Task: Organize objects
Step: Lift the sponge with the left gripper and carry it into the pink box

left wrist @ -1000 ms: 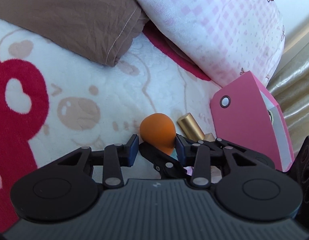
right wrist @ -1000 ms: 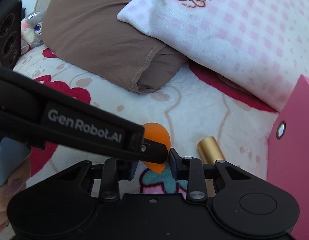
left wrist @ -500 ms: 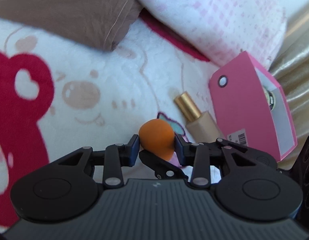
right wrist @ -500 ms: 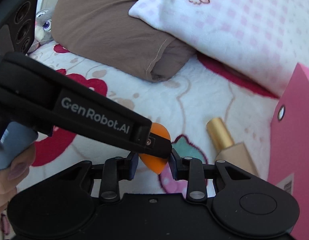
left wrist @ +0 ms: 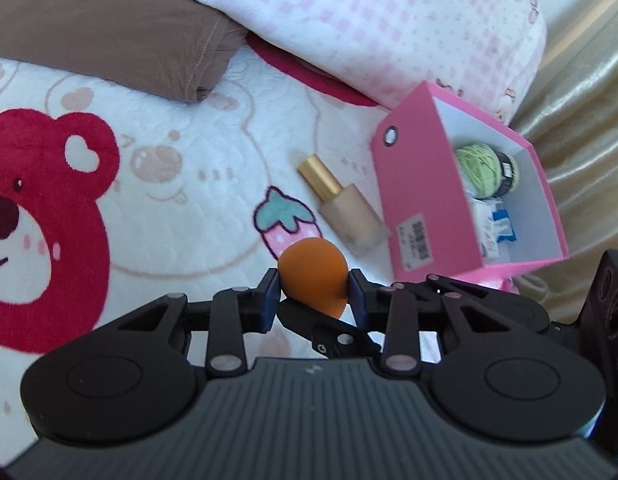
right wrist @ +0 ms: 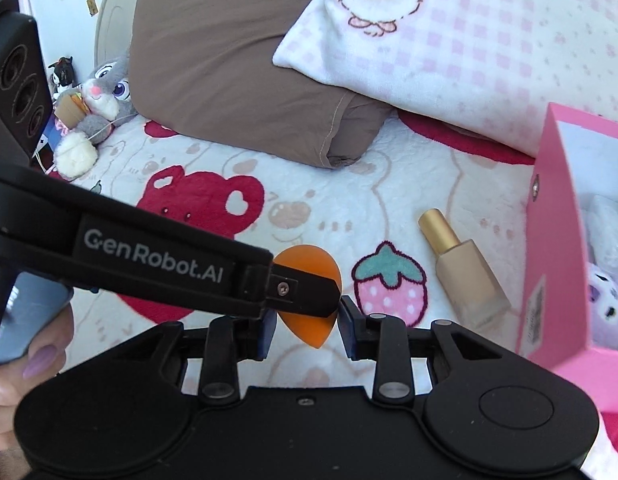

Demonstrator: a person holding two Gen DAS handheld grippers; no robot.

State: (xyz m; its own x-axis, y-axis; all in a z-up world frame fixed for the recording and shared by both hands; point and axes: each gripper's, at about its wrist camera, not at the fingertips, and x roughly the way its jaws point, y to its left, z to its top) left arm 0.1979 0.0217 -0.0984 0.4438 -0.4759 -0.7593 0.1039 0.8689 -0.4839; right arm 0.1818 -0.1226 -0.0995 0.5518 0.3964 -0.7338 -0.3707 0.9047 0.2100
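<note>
My left gripper (left wrist: pixel 314 292) is shut on an orange teardrop makeup sponge (left wrist: pixel 314 271), held above the bed blanket (left wrist: pixel 181 184). In the right wrist view the same sponge (right wrist: pixel 309 266) sits between the left gripper's fingers, which cross in front of my right gripper (right wrist: pixel 307 322). The right jaws stand on either side of the sponge's tip; whether they touch it is unclear. A gold-capped foundation bottle (left wrist: pixel 343 206) lies flat on the blanket, also in the right wrist view (right wrist: pixel 465 266). An open pink box (left wrist: pixel 413 184) to the right holds small items; it also shows in the right wrist view (right wrist: pixel 557 240).
A brown pillow (right wrist: pixel 245 68) and a pink checked pillow (right wrist: pixel 469 40) lie at the back. A grey plush rabbit (right wrist: pixel 97 108) sits at the far left. A gold curtain (left wrist: pixel 581 92) hangs right of the box, which holds a green yarn ball (left wrist: pixel 479 168).
Both grippers have risen and pulled back with the sponge lifted off the blanket. The whole bottle and the box's open inside have come into view.
</note>
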